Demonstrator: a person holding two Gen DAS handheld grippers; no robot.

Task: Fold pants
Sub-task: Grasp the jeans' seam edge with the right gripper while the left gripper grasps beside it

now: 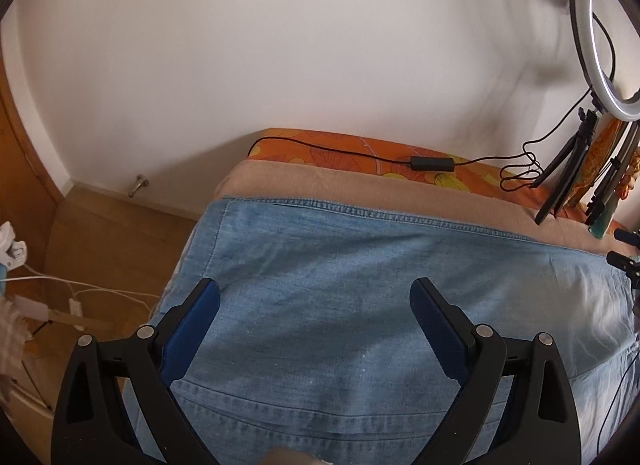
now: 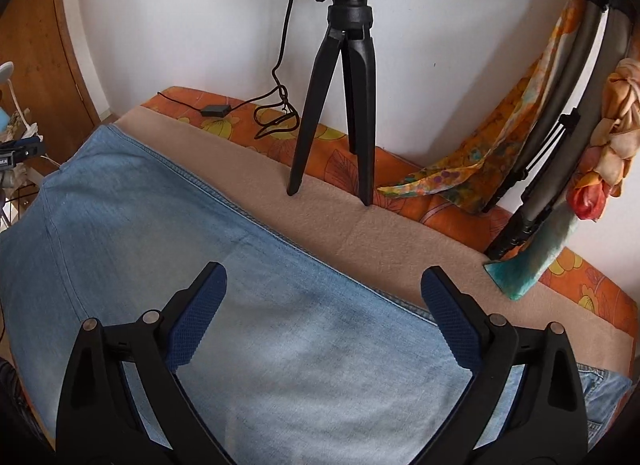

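Light blue denim pants lie flat on a beige blanket on the table, folded lengthwise with a stitched seam along the far edge. My left gripper is open and empty, hovering over the left part of the pants. The pants also fill the right wrist view. My right gripper is open and empty above the denim, near its far seam and the blanket.
A ring light on a black tripod stands at the back with its cable and controller. Colourful scarves hang at the right. An orange floral cloth lies under the blanket. The wooden floor with white cables lies left.
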